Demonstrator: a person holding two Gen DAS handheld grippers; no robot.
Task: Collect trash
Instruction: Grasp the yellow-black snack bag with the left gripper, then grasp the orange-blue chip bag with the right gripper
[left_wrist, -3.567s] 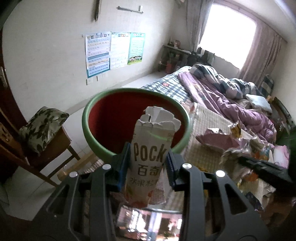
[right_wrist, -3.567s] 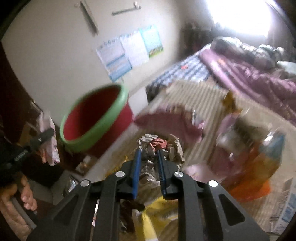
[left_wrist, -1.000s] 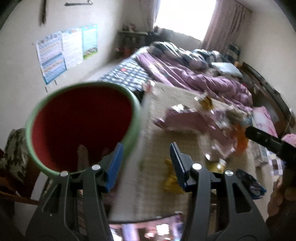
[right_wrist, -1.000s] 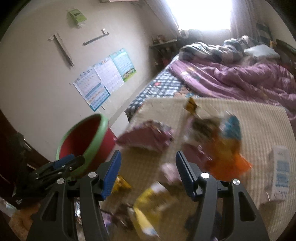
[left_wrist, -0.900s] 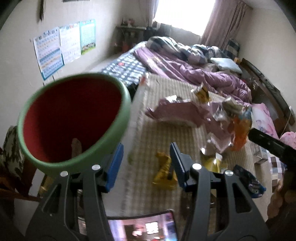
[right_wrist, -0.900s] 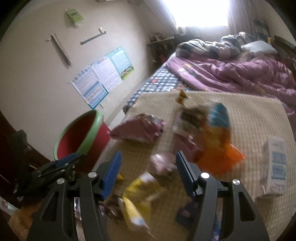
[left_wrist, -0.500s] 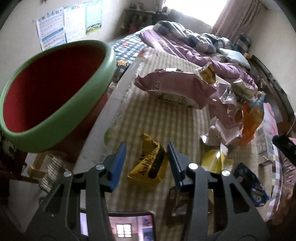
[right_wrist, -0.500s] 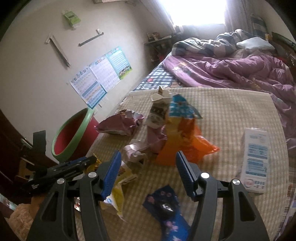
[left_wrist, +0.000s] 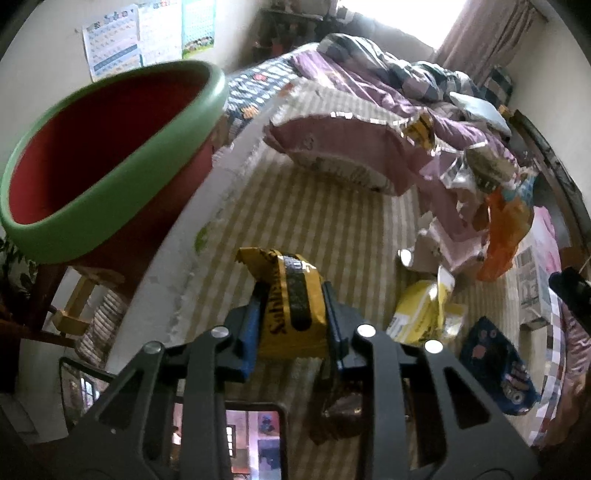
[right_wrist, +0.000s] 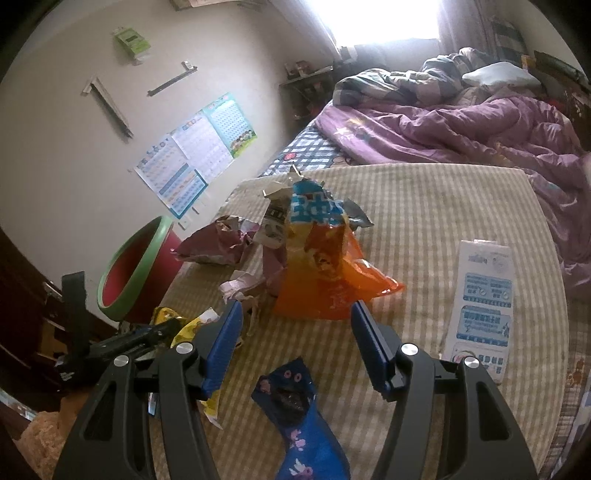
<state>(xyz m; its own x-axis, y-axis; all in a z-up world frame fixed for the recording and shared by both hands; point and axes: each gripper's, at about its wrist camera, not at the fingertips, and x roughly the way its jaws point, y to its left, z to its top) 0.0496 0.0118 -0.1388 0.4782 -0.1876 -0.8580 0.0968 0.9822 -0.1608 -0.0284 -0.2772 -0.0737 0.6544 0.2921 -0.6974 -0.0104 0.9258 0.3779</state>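
Near the mat's edge, beside the bucket (left_wrist: 110, 155), the left gripper (left_wrist: 291, 314) is closing its fingers on the yellow wrapper (left_wrist: 291, 306); pinch fully before lifting. Right gripper (right_wrist: 295, 343) fingers spread, empty.

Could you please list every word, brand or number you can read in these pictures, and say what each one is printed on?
"S...hi..." only in part, black sideways letters on the yellow wrapper between the closing fingers of the left gripper.
White carton: blue panels of print, too small to read.
Wall posters: too small.
Orange bag, blue wrapper: crumpled, unreadable.
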